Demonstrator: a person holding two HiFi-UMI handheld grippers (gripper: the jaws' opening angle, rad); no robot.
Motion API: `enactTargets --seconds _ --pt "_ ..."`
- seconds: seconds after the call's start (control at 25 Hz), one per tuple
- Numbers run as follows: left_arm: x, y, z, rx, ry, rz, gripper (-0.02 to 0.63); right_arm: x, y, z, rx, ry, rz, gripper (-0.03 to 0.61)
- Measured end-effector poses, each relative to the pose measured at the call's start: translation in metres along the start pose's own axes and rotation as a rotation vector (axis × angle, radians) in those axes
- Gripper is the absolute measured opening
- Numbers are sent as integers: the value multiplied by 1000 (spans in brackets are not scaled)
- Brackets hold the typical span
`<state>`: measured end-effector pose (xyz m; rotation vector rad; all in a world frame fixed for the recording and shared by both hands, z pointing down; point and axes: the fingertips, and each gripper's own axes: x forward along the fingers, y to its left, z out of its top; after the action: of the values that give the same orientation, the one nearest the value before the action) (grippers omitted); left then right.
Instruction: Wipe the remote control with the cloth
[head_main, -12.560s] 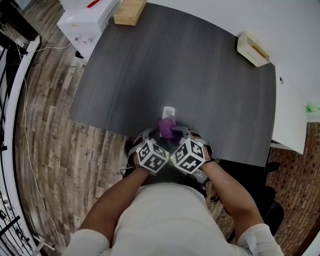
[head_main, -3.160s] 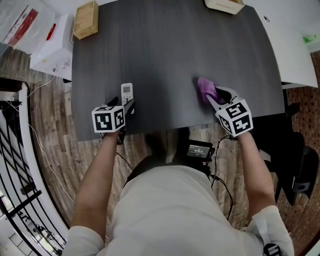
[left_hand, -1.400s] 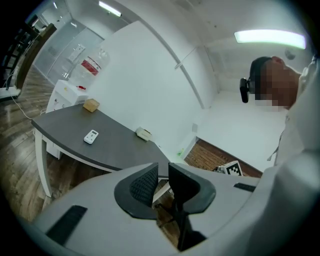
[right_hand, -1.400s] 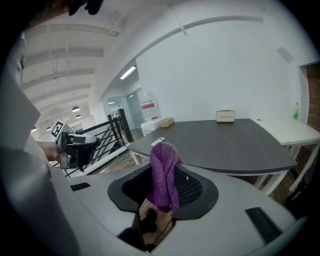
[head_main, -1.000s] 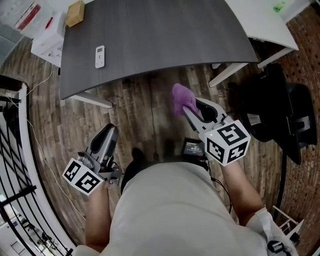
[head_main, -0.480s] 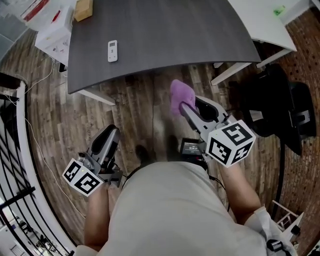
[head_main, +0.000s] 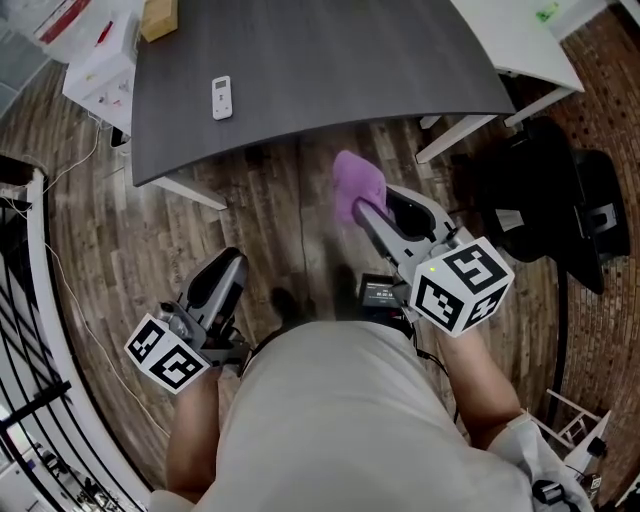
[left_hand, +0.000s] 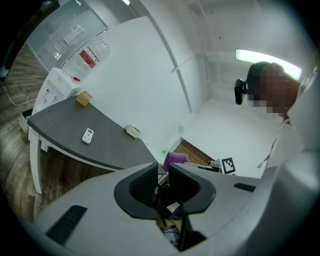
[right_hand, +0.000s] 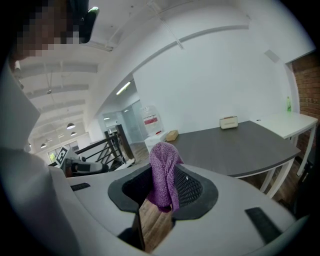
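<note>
1. Wooden floor (head_main: 270, 215) lies under both tools; the dark tabletop (head_main: 340, 50) stands ahead, well apart.
2. The remote control (head_main: 221, 97) rests near the tabletop's left front edge, its long axis pointing away from the person.
3. The left tongs (head_main: 232, 264) are clenched on nothing and sit straight below the remote; the right tongs (head_main: 362, 210) pinch the purple cloth (head_main: 355, 185), so they need to go forward and leftward.

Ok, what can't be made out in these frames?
- Remote control: too small in the head view and the left gripper view to tell its buttons or whether it is clean.
- Cloth: in the right gripper view its lower end is hidden between the right gripper's pads.
- Wooden block: cut off by the head view's top edge.
</note>
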<state>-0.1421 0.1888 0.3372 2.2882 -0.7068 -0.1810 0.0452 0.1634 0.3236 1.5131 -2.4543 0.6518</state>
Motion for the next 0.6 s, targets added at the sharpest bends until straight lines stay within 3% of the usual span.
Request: enactTargets --seconds 0.6 --pt "-2 -9 -4 -36 -27 -50 67 -16 2 7 -4 -36 -12 130"
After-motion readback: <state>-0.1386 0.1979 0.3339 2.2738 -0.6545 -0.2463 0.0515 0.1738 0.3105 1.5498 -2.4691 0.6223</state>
